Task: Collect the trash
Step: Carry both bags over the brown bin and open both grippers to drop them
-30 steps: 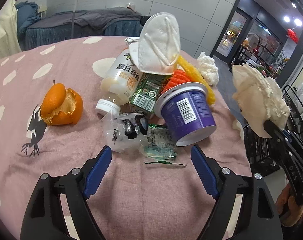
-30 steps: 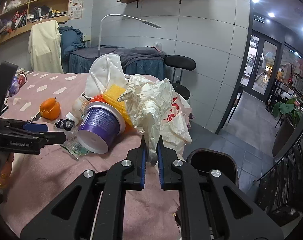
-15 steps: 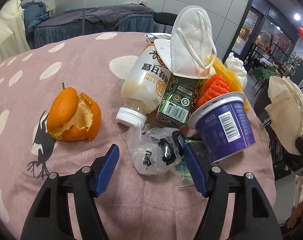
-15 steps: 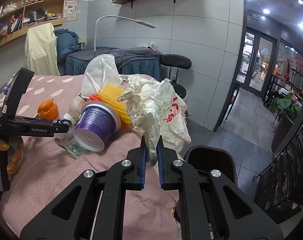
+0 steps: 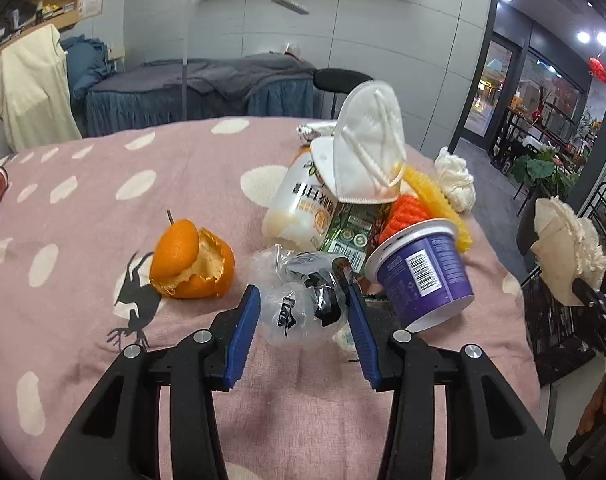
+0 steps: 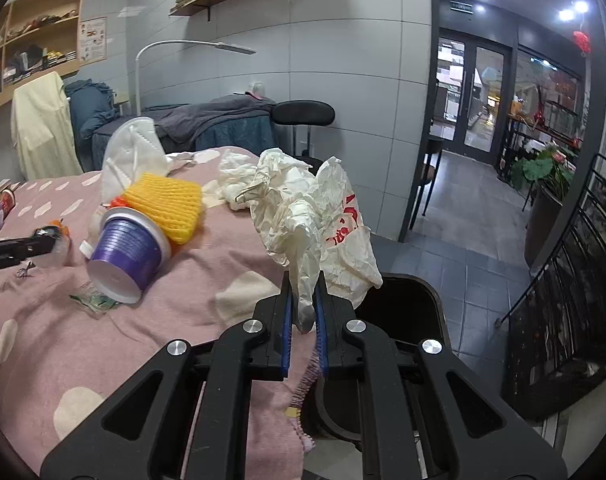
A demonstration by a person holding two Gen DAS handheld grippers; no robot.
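Note:
My left gripper (image 5: 302, 304) is shut on a crumpled clear plastic wrapper (image 5: 291, 308) with black print, on the pink dotted tablecloth (image 5: 103, 208). Behind it lie a purple cup (image 5: 423, 268), a green carton (image 5: 351, 228), a white bottle (image 5: 299, 204), a white face mask (image 5: 367, 152), orange and yellow foam nets (image 5: 423, 200) and an orange peel (image 5: 191, 260). My right gripper (image 6: 303, 300) is shut on a crumpled white plastic bag (image 6: 311, 216) with red print, held beyond the table edge above a black bin (image 6: 403, 312). The bag also shows in the left wrist view (image 5: 567, 256).
A crumpled white tissue (image 5: 455, 180) lies at the table's far right edge. A black stool (image 6: 303, 114), a covered bed (image 6: 207, 124) and a floor lamp stand behind the table. A dark railing (image 6: 575, 272) runs along the right.
My left gripper moved forward and closed its fingers onto the clear wrapper. My right gripper carried the white bag rightward, off the table and over the black bin.

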